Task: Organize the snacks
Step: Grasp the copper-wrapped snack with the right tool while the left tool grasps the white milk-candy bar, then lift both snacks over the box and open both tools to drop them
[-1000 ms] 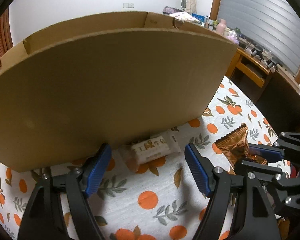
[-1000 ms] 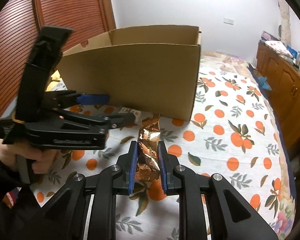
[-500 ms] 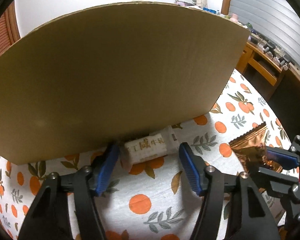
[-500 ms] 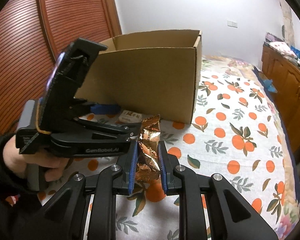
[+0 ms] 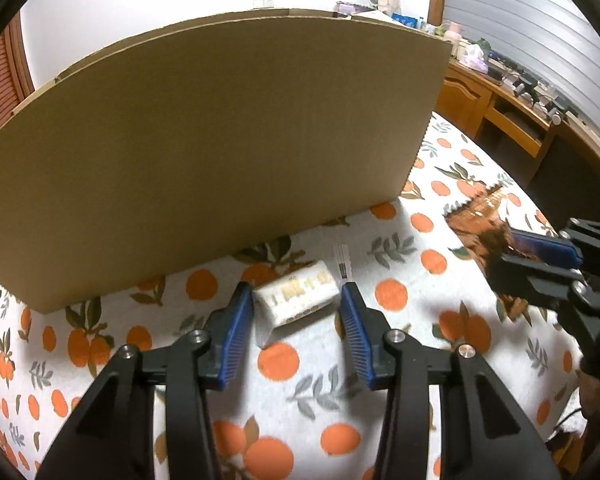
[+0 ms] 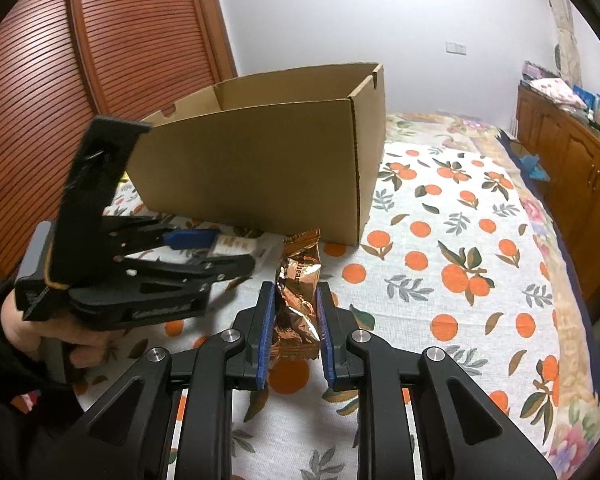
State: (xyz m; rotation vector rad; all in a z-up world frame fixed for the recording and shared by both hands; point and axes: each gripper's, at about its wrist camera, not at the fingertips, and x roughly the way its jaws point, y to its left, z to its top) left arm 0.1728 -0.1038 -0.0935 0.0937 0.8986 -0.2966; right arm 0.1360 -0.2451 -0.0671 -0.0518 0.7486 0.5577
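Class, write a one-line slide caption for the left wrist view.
Open left gripper straddles a white snack packet on the orange-print tablecloth, beside the cardboard box.

Slatted reddish wooden doors [image 6: 60, 80] upper left, white wall [image 6: 340, 12] behind, wooden cabinets [image 6: 568, 160] right, orange-print cloth [image 6: 460, 260] below.

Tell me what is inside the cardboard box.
Only bare inner walls near the rim of the cardboard box show from the right wrist view. Its floor and any snacks in it are hidden behind the front wall. From the left wrist view, that wall blocks the inside entirely.
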